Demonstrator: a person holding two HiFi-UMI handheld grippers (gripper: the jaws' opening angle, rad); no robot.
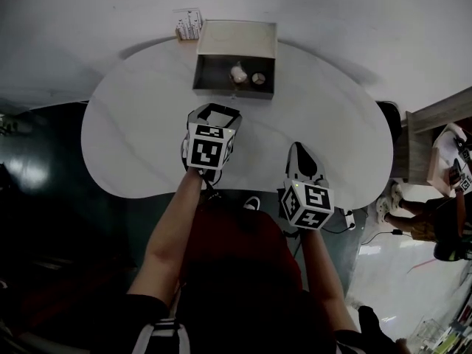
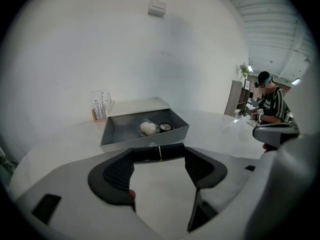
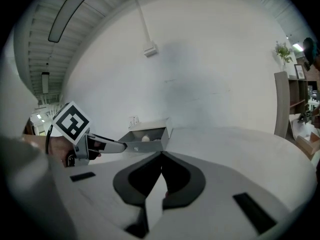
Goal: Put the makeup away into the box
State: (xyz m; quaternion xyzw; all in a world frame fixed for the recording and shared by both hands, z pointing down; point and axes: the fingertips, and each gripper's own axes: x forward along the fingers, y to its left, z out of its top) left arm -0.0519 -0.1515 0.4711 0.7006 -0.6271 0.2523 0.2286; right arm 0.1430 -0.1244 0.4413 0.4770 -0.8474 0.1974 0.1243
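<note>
A grey box [image 1: 234, 50] stands open at the far side of the white table [image 1: 133, 124], its lid tipped back. Inside lie a white puff [image 1: 238, 72] and a small round compact [image 1: 258, 78]. My left gripper [image 1: 214, 112] hovers just in front of the box, shut on a black makeup tube with a thin gold band [image 2: 157, 152] that lies crosswise between the jaw tips. The box [image 2: 145, 129] sits a short way beyond the tube. My right gripper [image 1: 300, 153] is nearer the table's front edge, shut, its jaw tips touching with nothing between them [image 3: 161, 155].
A small holder with cards [image 1: 188, 25] stands behind the box's left corner. A wooden cabinet [image 1: 435, 116] and a person [image 2: 270, 103] are off to the right, past the table. The wall runs close behind the table.
</note>
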